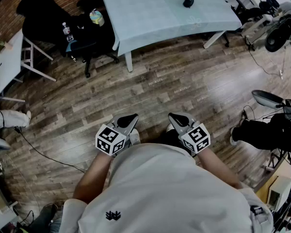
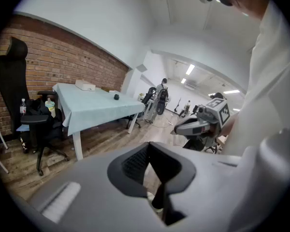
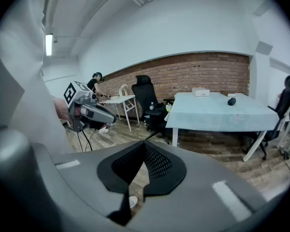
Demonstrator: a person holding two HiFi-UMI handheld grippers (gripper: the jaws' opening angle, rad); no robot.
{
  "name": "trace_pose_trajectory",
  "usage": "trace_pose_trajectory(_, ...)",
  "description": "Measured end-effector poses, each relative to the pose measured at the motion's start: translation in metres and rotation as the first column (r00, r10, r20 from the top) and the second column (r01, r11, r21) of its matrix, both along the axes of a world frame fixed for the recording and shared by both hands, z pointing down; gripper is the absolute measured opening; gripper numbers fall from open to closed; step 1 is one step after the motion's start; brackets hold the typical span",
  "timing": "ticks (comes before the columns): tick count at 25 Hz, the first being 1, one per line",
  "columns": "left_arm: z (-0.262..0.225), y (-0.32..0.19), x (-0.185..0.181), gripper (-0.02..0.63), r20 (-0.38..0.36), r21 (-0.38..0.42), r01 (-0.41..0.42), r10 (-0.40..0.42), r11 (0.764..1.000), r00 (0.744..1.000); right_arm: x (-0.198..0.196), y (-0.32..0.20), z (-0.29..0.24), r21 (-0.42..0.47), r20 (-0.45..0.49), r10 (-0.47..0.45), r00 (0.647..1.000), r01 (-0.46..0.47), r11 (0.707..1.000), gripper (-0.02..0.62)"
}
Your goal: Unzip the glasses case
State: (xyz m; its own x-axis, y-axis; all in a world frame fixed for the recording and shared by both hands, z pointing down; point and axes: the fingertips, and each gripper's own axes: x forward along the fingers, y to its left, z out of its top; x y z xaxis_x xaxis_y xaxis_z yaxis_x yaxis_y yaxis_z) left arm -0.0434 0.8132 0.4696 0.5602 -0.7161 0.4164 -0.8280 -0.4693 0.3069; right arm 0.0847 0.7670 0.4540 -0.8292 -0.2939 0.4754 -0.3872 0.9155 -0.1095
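Observation:
The glasses case (image 1: 188, 1) is a small dark oval lying on the far part of the pale blue table (image 1: 150, 23); it also shows as a dark case (image 2: 116, 96) in the left gripper view and as a dark case (image 3: 231, 101) in the right gripper view. I stand well back from the table on the wooden floor. My left gripper (image 1: 131, 116) and right gripper (image 1: 173, 115) are held close to my body, side by side, both shut with nothing in them. In their own views the left gripper (image 2: 149, 146) and right gripper (image 3: 144, 146) show pads meeting at the tips.
A black office chair (image 1: 48, 18) with bottles on it stands left of the table. A white box (image 3: 201, 91) lies at the table's far side. A white side table (image 1: 5, 62) is at the left; cables and dark equipment (image 1: 281, 30) crowd the right.

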Motion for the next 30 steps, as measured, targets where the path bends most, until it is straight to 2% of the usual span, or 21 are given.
trace_pose_trajectory(5, 0.003, -0.005, -0.010, 0.057, -0.006, -0.009, -0.032, 0.032, 0.999, 0.999, -0.008, 0.015, -0.002, -0.031, -0.012, 0.007, 1.000, -0.007, 0.999, 0.000)
trace_pose_trajectory(9, 0.001, -0.044, 0.009, 0.057, -0.001, 0.006, -0.092, 0.092, 0.996, 0.996, 0.007, -0.016, -0.001, -0.042, -0.014, 0.067, 0.998, -0.067, 0.997, 0.000)
trace_pose_trajectory(12, -0.001, -0.081, 0.020, 0.057, 0.050, 0.012, -0.137, 0.136, 0.991, 0.989, 0.009, -0.055, 0.005, -0.068, 0.017, 0.084, 0.996, -0.083, 0.994, 0.000)
trace_pose_trajectory(14, -0.001, -0.106, 0.027, 0.057, 0.079, -0.010, -0.170, 0.171, 0.985, 0.982, 0.008, -0.089, 0.003, -0.084, 0.045, 0.087, 0.995, -0.083, 0.993, 0.000)
trace_pose_trajectory(18, -0.002, -0.167, 0.050, 0.057, 0.168, -0.034, -0.268, 0.270, 0.963, 0.948, 0.014, -0.162, -0.009, -0.043, 0.073, 0.083, 0.994, -0.080, 0.996, 0.002)
trace_pose_trajectory(20, -0.010, -0.203, 0.063, 0.057, 0.199, -0.020, -0.287, 0.285, 0.958, 0.938, 0.025, -0.192, -0.010, -0.033, 0.086, 0.083, 0.993, -0.080, 0.996, 0.002)
trace_pose_trajectory(24, -0.029, -0.277, 0.073, 0.060, 0.203, 0.027, -0.255, 0.244, 0.967, 0.948, 0.041, -0.250, -0.008, -0.038, 0.095, 0.084, 0.992, -0.080, 0.996, 0.018)
trace_pose_trajectory(30, -0.056, -0.378, 0.033, 0.060, 0.147, 0.025, -0.238, 0.232, 0.971, 0.962, 0.012, -0.344, -0.016, -0.085, 0.068, 0.148, 0.987, -0.142, 0.986, 0.037)
